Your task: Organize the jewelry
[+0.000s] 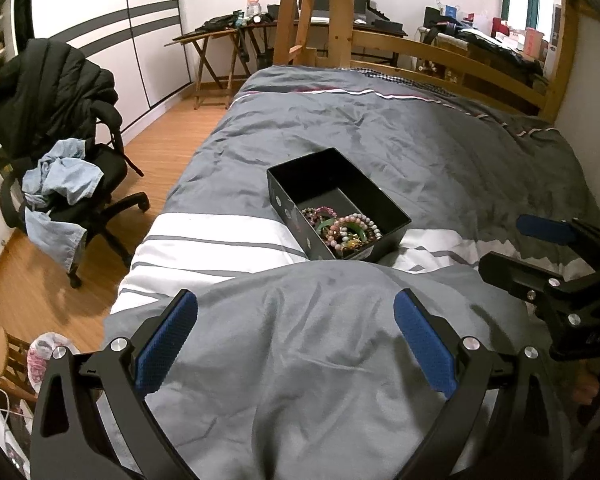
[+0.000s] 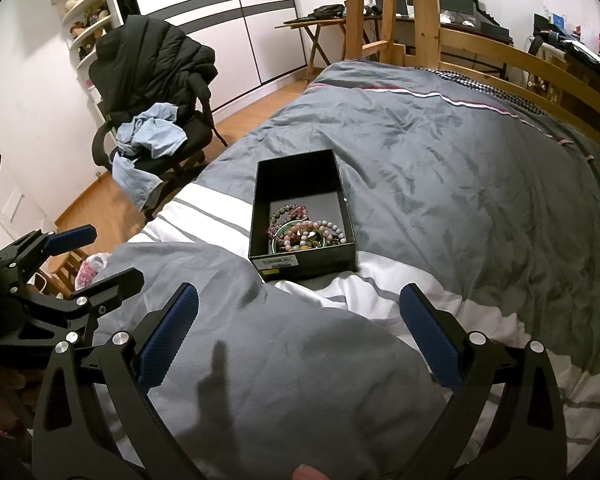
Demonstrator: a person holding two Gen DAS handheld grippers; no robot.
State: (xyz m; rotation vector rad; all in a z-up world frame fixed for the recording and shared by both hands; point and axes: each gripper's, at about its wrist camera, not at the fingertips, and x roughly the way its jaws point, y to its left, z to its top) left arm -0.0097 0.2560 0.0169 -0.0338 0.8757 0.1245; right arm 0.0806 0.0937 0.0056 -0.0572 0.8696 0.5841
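My left gripper (image 1: 296, 308) has its jaws spread wide with nothing between them, just rumpled grey duvet (image 1: 300, 360) underneath. Same story on the right gripper (image 2: 300, 304): jaws wide apart, empty, hovering over a grey fold of the same bedding. The blue pads (image 1: 168, 344) on both sets of fingers are clean and not touching anything.

Each camera catches the other tool off to the side (the right one sits at the right edge of the left view, the left one at the left edge of the right view), and both look spread there too.

Straight ahead of both grippers sits the black box (image 1: 288, 192), lidless, resting on the bed where the white striped band of the duvet meets the grey. It's apart from both grippers, past the fold in the cover. Inside, piled up at the near end, is a tangle of beaded bracelets (image 1: 342, 230), pinkish, green and purple beads, with a green bangle in the mix. The far end of the box looks bare. There's a white label (image 2: 278, 261) on the near outer wall, too small to read.

Further out: an office chair (image 1: 60, 184) with a black puffy jacket (image 1: 52, 92) and a light blue shirt (image 1: 60, 176) dumped on it stands beside the bed on the wood floor, and the wooden bed frame (image 1: 440, 52) runs along the far end.
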